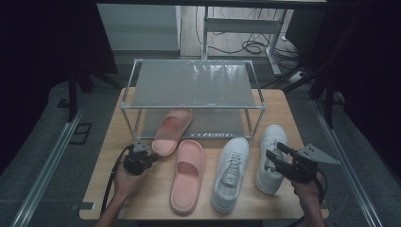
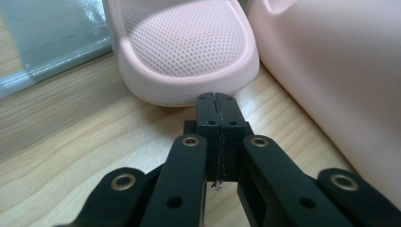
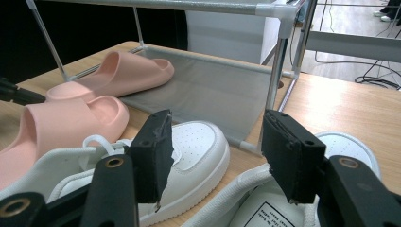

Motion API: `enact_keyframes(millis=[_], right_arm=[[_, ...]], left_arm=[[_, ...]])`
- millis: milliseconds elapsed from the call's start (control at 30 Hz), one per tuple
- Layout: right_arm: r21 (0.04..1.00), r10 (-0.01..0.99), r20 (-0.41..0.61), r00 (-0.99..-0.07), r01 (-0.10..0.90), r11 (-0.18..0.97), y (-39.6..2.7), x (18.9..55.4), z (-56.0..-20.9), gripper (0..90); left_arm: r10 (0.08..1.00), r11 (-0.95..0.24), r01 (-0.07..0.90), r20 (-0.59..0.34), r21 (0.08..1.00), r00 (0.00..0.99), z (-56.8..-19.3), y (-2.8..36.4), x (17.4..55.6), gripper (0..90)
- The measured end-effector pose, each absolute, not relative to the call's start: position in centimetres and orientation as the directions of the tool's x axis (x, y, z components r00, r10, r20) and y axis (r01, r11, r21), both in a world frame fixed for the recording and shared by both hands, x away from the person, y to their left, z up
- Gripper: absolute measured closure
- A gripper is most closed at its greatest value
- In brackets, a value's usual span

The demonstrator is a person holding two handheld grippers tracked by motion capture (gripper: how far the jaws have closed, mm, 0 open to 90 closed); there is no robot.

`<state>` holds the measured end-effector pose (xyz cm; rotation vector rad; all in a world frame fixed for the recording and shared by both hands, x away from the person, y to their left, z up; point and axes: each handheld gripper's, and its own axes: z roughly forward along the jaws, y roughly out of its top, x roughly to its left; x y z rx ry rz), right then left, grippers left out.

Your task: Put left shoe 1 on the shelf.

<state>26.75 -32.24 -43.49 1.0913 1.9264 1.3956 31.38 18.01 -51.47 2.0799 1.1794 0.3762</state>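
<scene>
Table (image 1: 279, 101) of pale wood holds a 2-tier rack (image 1: 194, 85) at the back edge. Left gripper (image 1: 152, 159), jaws pressed together on nothing, sits just at the heel of the far pink slipper (image 1: 171, 130), whose toe lies under the rack's lower shelf. Near pink slipper (image 1: 188, 175) lies just beside it, heel close to the front edge. Right gripper (image 1: 273, 151), jaws spread wide, hovers over the right white sneaker (image 1: 270, 158). Left white sneaker (image 1: 231, 172) lies between. Bare wood left of the left gripper.
</scene>
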Motion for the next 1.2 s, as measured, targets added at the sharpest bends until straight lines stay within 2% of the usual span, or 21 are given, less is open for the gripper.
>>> enact_keyframes(millis=[1200], right_arm=[[0.941,0.839,0.046,-0.543,0.306,0.146,-32.2,26.8,-43.6,44.3]], left_arm=[[0.828,-0.365,0.621,-0.063,0.694,0.557,-51.5,13.8,37.0,90.0]])
